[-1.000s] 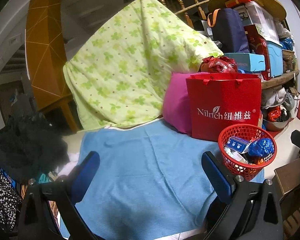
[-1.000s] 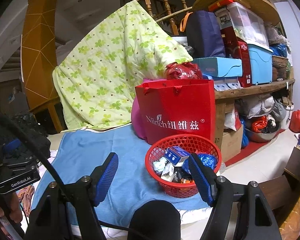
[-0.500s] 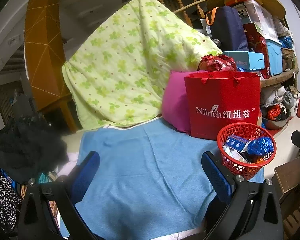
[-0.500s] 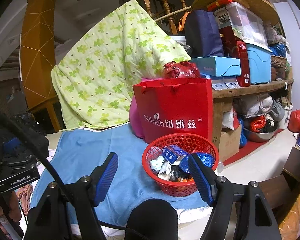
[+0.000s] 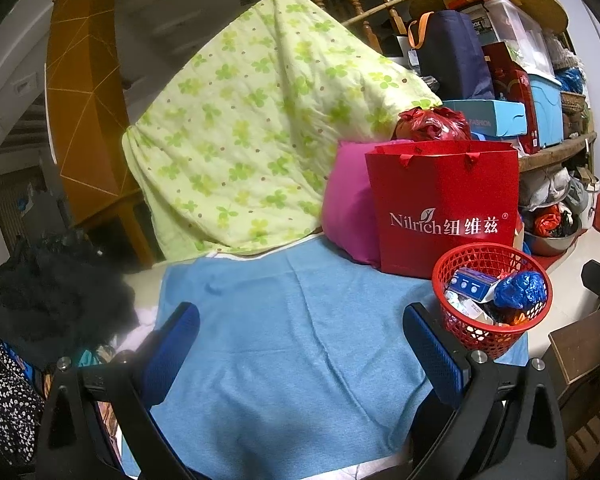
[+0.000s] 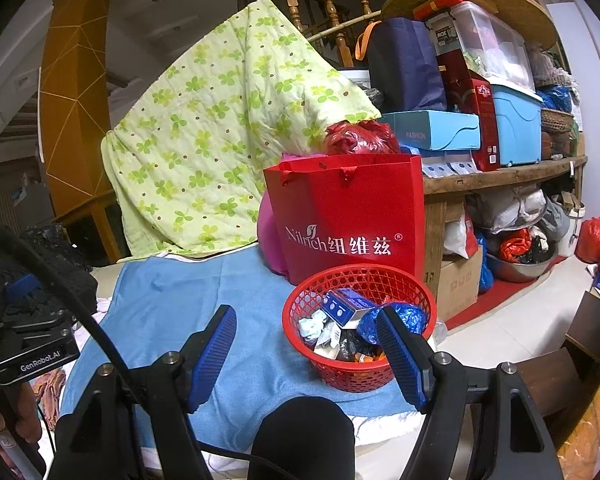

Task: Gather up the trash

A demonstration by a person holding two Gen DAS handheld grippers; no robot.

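A red mesh basket [image 5: 512,334] [image 6: 328,364] stands on the right end of a blue towel [image 5: 292,344] [image 6: 172,312]. It holds trash: a blue box [image 6: 346,306], a crumpled blue wrapper [image 5: 520,288] [image 6: 410,316] and other scraps. My left gripper [image 5: 300,344] is open and empty over the bare towel, left of the basket. My right gripper [image 6: 306,346] is open and empty, its right finger in front of the basket's near side. The left gripper's body shows at the left edge of the right wrist view.
A red paper bag [image 5: 444,204] [image 6: 348,220] stands just behind the basket beside a pink cushion [image 5: 346,212]. A green floral quilt [image 5: 252,128] hangs behind. Cluttered wooden shelves [image 6: 500,176] stand right. Black cloth [image 5: 48,296] lies left. A dark stool [image 5: 580,356] is at right.
Both views have shifted slightly; the right gripper has drifted a little to the right, so the basket sits further left between its fingers. Both grippers stay open and empty.
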